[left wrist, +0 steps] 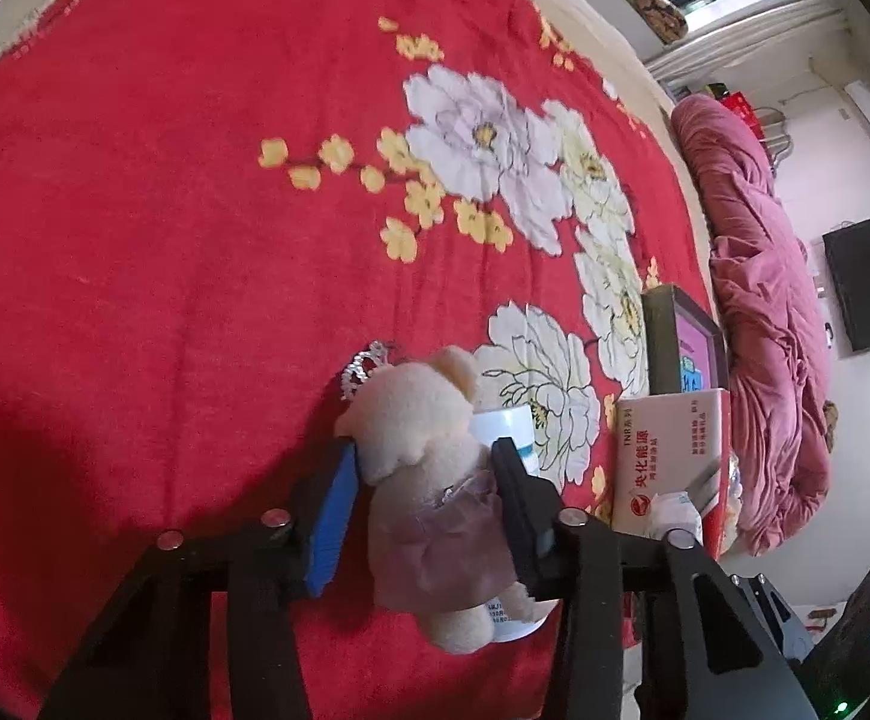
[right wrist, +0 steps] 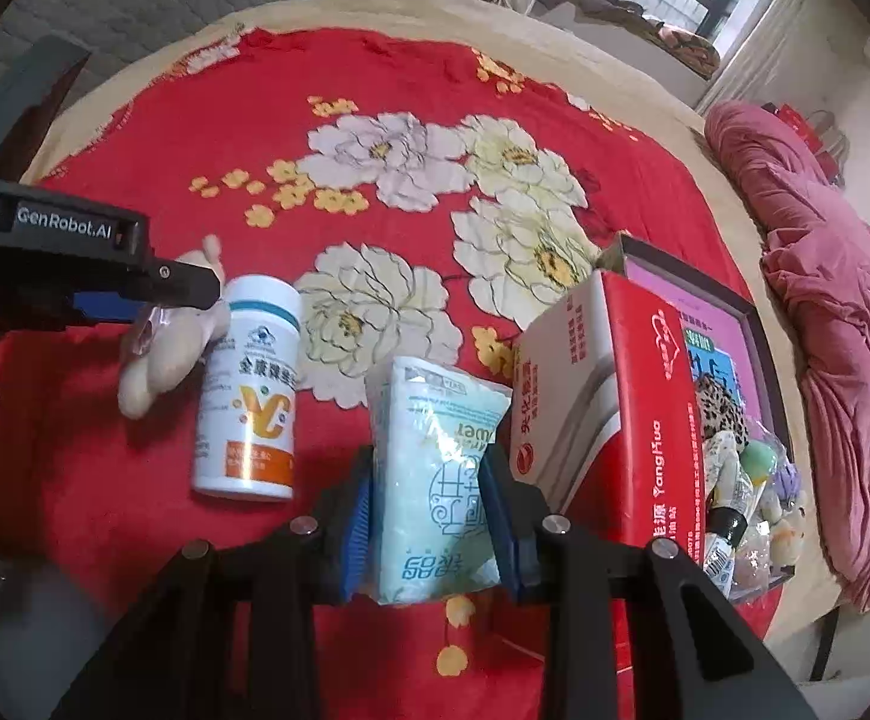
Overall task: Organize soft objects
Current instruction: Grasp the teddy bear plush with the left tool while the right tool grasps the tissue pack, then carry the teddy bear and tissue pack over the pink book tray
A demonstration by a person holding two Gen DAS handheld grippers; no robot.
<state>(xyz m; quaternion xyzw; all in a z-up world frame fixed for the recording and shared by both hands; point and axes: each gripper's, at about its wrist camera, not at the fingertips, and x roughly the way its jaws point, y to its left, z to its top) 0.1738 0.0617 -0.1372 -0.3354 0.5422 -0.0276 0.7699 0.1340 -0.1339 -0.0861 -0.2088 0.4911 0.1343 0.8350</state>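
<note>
**Teddy bear and tissue pack both gripped over bed**

Teddy bear (left wrist: 429,480), cream with a pink dress, was pinched between the left gripper (left wrist: 429,504) fingers, above the red floral bedspread (left wrist: 165,210), just in front of a white bottle (right wrist: 252,390). Small silver tiara (left wrist: 363,369) sat by its head. Right gripper (right wrist: 432,516) was clamped on a light-blue tissue pack (right wrist: 435,468), between the bottle and a red carton (right wrist: 603,396). Open box (right wrist: 753,324) behind the carton held more plush toys (right wrist: 729,462).
</note>
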